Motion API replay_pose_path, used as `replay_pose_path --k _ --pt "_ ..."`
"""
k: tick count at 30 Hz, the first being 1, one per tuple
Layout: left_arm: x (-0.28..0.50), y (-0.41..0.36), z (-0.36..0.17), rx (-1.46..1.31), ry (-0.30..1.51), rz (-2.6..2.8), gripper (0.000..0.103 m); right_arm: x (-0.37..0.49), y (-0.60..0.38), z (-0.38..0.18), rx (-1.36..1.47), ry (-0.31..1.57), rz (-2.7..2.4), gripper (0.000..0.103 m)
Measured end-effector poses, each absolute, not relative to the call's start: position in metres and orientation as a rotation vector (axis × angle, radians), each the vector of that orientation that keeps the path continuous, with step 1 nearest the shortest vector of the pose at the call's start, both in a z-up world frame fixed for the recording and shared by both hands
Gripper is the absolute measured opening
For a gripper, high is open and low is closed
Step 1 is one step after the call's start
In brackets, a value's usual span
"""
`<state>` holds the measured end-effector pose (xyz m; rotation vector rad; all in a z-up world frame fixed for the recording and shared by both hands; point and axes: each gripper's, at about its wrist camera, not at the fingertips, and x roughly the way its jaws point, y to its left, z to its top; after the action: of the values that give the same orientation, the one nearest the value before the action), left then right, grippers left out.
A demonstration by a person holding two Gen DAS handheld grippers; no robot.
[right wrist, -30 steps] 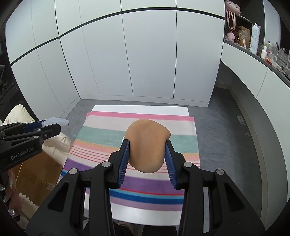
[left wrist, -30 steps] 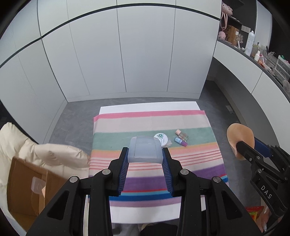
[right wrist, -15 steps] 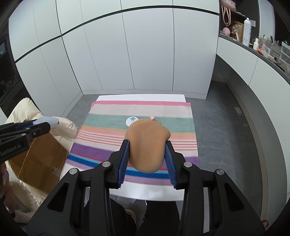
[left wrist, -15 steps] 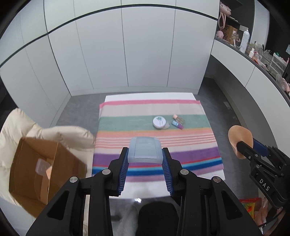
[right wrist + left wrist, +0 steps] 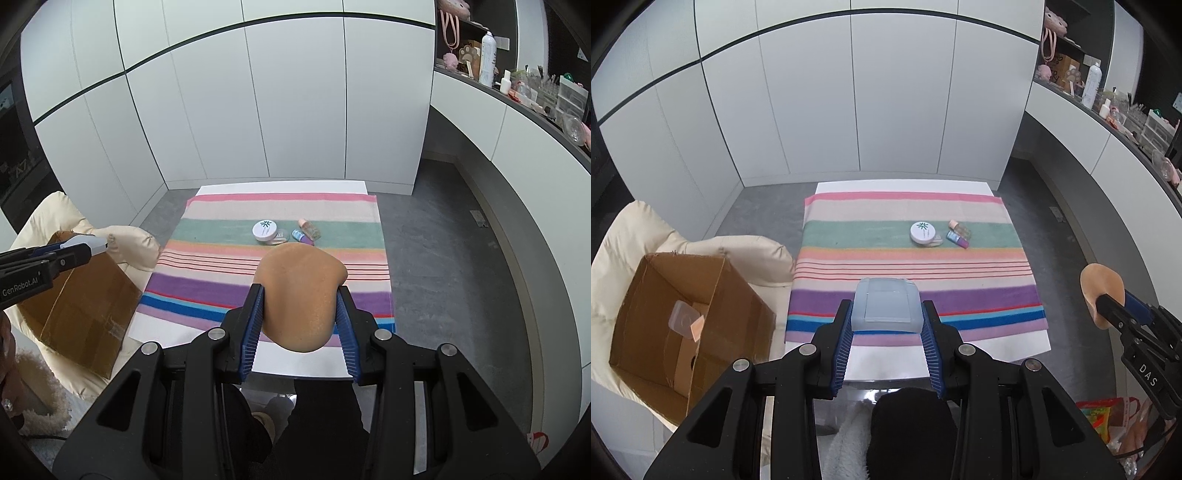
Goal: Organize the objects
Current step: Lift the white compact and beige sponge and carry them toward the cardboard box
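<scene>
From the left wrist view, the left tool (image 5: 886,328) is closed around a translucent pale-blue plastic box (image 5: 885,305), gripped on both sides by the blue pads and held above the near edge of the counter (image 5: 1015,349). A striped cloth (image 5: 886,266) covers most of the counter. On its green stripe, toward the far right, lie a round white jar (image 5: 922,232) and two small bottles (image 5: 958,235) just beside it. To the left an open cardboard box (image 5: 679,332) sits on a cream cushion (image 5: 624,243), with a small clear container (image 5: 685,323) inside. At the right edge, the right tool (image 5: 1108,306) holds a tan sponge (image 5: 1100,291).

From the right wrist view, the right tool (image 5: 300,314) clamps the tan sponge (image 5: 301,302) between its pads, over the near part of the striped cloth (image 5: 207,284). The jar (image 5: 265,230) and bottles (image 5: 308,232) lie beyond it. The left tool (image 5: 79,249) enters at the left above the cardboard box (image 5: 81,306), the pale box in its grip.
</scene>
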<state>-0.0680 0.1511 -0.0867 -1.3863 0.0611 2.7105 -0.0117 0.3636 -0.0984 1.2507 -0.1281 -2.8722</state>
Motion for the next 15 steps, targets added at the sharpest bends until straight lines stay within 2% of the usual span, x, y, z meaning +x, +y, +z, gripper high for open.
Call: replay_pose_path --k 15 --pt "-0.076 0.126 -0.089 -1.396 0.017 2.716 0.037 -0.027 0.343 -0.101 1.283 -0.062 -2.845 0.040"
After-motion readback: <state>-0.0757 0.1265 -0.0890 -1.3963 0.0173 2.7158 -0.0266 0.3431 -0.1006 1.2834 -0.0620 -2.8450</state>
